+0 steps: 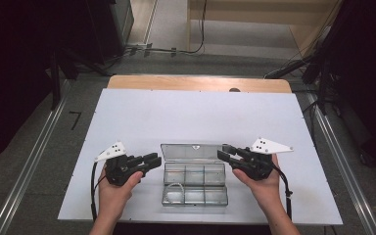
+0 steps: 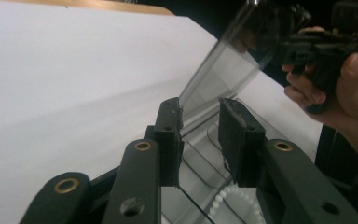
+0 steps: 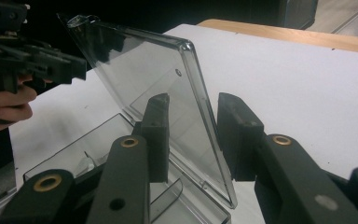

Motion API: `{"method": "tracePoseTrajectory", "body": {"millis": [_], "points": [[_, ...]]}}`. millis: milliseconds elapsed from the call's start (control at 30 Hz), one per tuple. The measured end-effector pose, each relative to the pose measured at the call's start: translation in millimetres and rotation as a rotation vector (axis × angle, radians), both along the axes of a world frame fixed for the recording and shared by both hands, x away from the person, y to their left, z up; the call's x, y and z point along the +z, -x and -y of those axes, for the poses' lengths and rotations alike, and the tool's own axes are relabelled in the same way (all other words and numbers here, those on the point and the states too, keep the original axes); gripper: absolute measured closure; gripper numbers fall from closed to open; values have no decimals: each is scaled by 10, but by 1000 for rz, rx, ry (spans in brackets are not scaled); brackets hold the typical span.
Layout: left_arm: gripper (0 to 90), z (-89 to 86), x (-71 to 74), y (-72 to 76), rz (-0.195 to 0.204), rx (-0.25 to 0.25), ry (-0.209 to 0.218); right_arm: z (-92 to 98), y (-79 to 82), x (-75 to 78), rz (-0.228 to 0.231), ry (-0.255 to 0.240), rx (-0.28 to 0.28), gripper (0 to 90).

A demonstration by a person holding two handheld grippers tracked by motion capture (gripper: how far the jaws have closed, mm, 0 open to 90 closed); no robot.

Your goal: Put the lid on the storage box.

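A clear plastic compartment box (image 1: pixel 195 202) lies near the front of the white mat, its lid (image 1: pixel 192 152) raised upright at the back. A white bead string (image 1: pixel 175 188) rests in its front left compartment. My left gripper (image 1: pixel 152 160) hovers at the box's left end. In the left gripper view its jaws stand apart around the lid's (image 2: pixel 223 70) near edge, above the beads (image 2: pixel 233 200). My right gripper (image 1: pixel 223 152) is at the lid's right end. In the right gripper view the lid's (image 3: pixel 140 70) edge runs through the gap without either pad pressing on it.
The white mat (image 1: pixel 196 112) covers a wooden table (image 1: pixel 196 83). Metal rails (image 1: pixel 29 166) run along the floor on both sides, cables (image 1: pixel 166 49) lie behind the table, and dark equipment stands at the far left and right.
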State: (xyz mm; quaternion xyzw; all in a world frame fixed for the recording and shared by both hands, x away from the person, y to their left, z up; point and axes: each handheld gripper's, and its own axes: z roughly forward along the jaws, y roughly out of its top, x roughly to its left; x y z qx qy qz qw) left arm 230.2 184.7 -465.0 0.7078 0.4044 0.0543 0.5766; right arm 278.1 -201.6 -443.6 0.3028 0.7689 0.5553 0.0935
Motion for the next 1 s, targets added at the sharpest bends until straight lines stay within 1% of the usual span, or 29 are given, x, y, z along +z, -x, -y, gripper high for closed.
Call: {"method": "tracePoseTrajectory", "body": {"millis": [100, 167, 300, 367, 400, 500, 633, 800, 1000], "points": [[746, 29, -21, 33, -5, -1, -10, 3, 12, -4, 4, 1, 1, 627], [783, 54, -29, 42, -2, -5, -21, 4, 26, -4, 1, 3, 0, 627], [859, 104, -36, 43, 7, -22, -25, 8, 35, -7, 10, 6, 5, 624], [889, 125, -43, 44, 8, -22, -33, 11, 40, -8, 11, 7, 7, 623], [895, 129, -47, 41, 8, -27, -39, 13, 44, -9, 9, 7, 7, 623], [898, 144, -59, 37, 9, -32, -32, 15, 54, -11, 13, 9, 10, 621], [899, 158, -62, 34, 12, -54, -15, 21, 67, -13, 10, 11, 10, 618], [899, 151, -66, 32, 13, -59, -8, 32, 81, -15, 9, 14, 15, 613], [899, 148, -68, 35, 17, -59, -4, 59, 102, -15, 4, 4, 16, 599]]}}
